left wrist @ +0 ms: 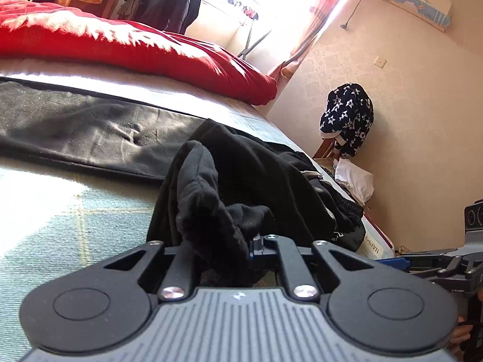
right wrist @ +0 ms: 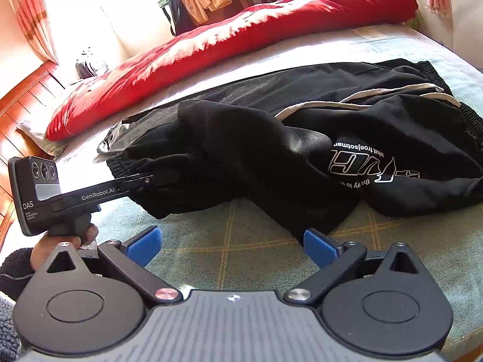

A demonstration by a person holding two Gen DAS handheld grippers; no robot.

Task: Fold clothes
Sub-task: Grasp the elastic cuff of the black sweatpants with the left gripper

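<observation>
in the left wrist view, the left gripper (left wrist: 238, 250) is clamping its jaws on a bunched fold of the black garment (left wrist: 217, 187), with cloth filling the gap between them. the garment is lying heaped on the bed (left wrist: 60, 205), right in front of the gripper, and a flat dark stretch of it is running away across the bed toward the red quilt (left wrist: 126, 45). the quilt is sitting at the far side of the bed. beyond the bed's far corner a star-print cloth (left wrist: 347, 114) is hanging over a chair by the wall. the right gripper (left wrist: 437, 265) is showing at the right edge of this view, beside the bed; its jaws cannot be told here.

in the right wrist view, the right gripper (right wrist: 232, 250) is hovering low over the bed (right wrist: 241, 241) with its blue pads (right wrist: 142, 246) spread wide and nothing between them. the garment (right wrist: 271, 150), with white lettering, is lying crumpled just beyond the pads. the left gripper (right wrist: 145, 181) is reaching in from the left, its tip biting the garment's elastic edge. a hand (right wrist: 60, 241) is holding its grip. the quilt (right wrist: 226, 39) is lying behind the garment.
</observation>
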